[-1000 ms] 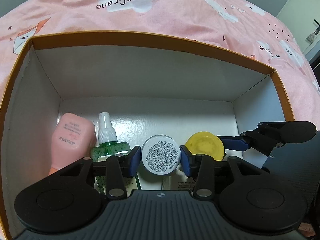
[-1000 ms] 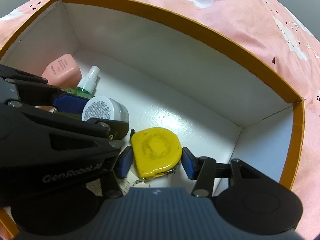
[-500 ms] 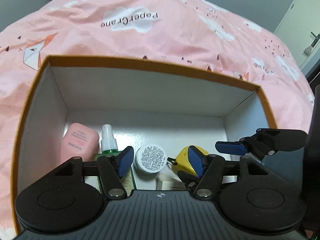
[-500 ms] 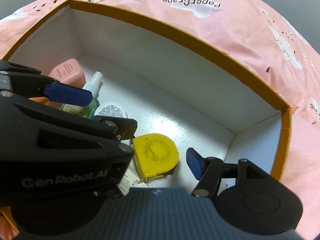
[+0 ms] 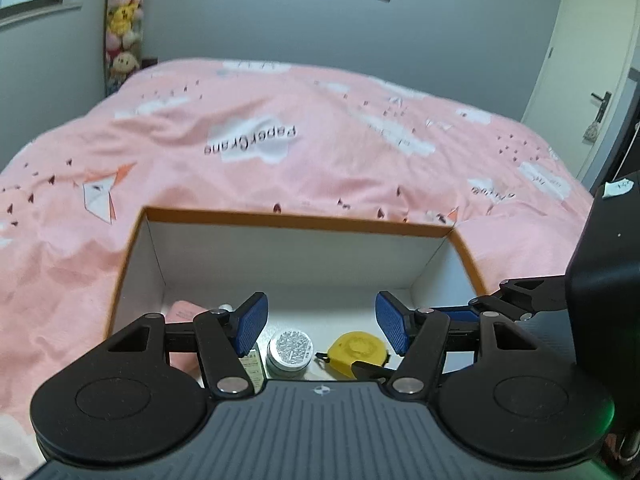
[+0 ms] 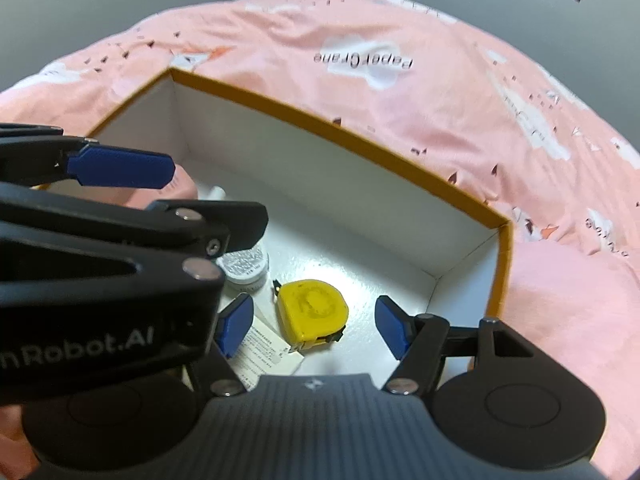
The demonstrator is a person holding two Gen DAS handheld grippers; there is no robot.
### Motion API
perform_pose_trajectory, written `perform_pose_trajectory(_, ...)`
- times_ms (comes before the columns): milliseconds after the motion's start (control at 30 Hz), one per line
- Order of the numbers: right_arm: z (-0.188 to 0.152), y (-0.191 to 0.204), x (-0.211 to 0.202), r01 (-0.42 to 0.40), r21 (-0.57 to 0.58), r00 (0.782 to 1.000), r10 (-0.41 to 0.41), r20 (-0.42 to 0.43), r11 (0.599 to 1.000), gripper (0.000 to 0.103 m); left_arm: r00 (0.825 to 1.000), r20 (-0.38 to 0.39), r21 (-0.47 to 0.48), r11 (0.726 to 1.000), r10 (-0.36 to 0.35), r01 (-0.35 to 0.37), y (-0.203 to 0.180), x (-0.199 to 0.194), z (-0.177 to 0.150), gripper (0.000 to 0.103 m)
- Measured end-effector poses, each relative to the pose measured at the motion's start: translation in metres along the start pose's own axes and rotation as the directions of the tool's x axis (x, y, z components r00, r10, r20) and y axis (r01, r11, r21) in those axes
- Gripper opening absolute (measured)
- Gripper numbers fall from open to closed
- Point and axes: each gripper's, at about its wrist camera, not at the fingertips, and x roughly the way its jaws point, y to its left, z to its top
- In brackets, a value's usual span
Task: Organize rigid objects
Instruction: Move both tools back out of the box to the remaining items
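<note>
With its blue-padded fingers spread and nothing between them, the left gripper (image 5: 318, 322) hangs above an orange-rimmed white cardboard box (image 5: 296, 220); the right gripper (image 6: 314, 326), whose jaws have just been opening, likewise holds nothing. Below them on the box floor lie a printed paper slip (image 6: 266, 354), a round yellow plastic tape measure (image 6: 312, 308) and, just beside it, a small round white jar with a printed label (image 5: 290, 350). A pink plastic bottle (image 5: 182, 312) rests at the left. Beyond, the box sits on a bed's pink quilt (image 5: 320, 148) printed with clouds.
</note>
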Motion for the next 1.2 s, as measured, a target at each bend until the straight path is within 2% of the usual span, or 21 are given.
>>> perform_pose_trajectory(233, -0.015, 0.004, -0.04, 0.001, 0.048, 0.996, -0.005, 0.094, 0.999, 0.067, 0.997, 0.082, 0.019, 1.0, -0.011, 0.009, -0.004, -0.035, -0.006, 0.073)
perform_pose_trajectory(300, -0.021, 0.006, -0.052, -0.003, 0.065, 0.992, -0.005, 0.123, 0.998, 0.068, 0.994, 0.11, 0.017, 1.0, -0.018, 0.017, -0.003, -0.044, -0.01, 0.082)
perform_pose_trajectory(367, -0.03, 0.01, -0.064, -0.008, 0.085, 0.989, -0.005, 0.15, 0.996, 0.068, 0.99, 0.138, 0.016, 1.0, -0.028, 0.026, -0.002, -0.055, -0.015, 0.088)
perform_pose_trajectory(500, -0.05, 0.016, -0.085, -0.009, 0.12, 0.981, -0.015, 0.194, 0.993, 0.069, 0.99, 0.138, 0.054, 0.998, -0.034, 0.027, -0.005, -0.07, -0.024, 0.088)
perform_pose_trajectory(667, -0.076, 0.022, -0.103, -0.01, 0.164, 0.972, -0.029, 0.232, 0.986, 0.069, 0.99, 0.119, 0.066, 0.995, -0.077, 0.069, -0.004, -0.088, -0.042, 0.088)
perform_pose_trajectory(733, -0.085, 0.024, -0.107, -0.013, 0.174, 0.972, -0.028, 0.232, 0.985, 0.069, 0.991, 0.097, 0.07, 0.994, -0.096, 0.089, -0.002, -0.092, -0.05, 0.088)
perform_pose_trajectory(867, -0.101, 0.026, -0.108, -0.03, 0.204, 0.98, -0.011, 0.2, 0.979, 0.069, 0.992, 0.006, 0.038, 0.991, -0.128, 0.128, 0.007, -0.093, -0.067, 0.088)
perform_pose_trajectory(1033, -0.122, 0.031, -0.096, -0.04, 0.236, 0.993, 0.012, 0.118, 0.971, 0.069, 0.989, -0.116, 0.005, 0.996, -0.09, 0.091, 0.019, -0.083, -0.093, 0.085)
perform_pose_trajectory(1200, -0.14, 0.035, -0.079, -0.046, 0.245, 0.999, 0.042, 0.023, 0.968, 0.069, 0.967, -0.251, -0.018, 0.999, -0.044, 0.041, 0.033, -0.07, -0.119, 0.082)
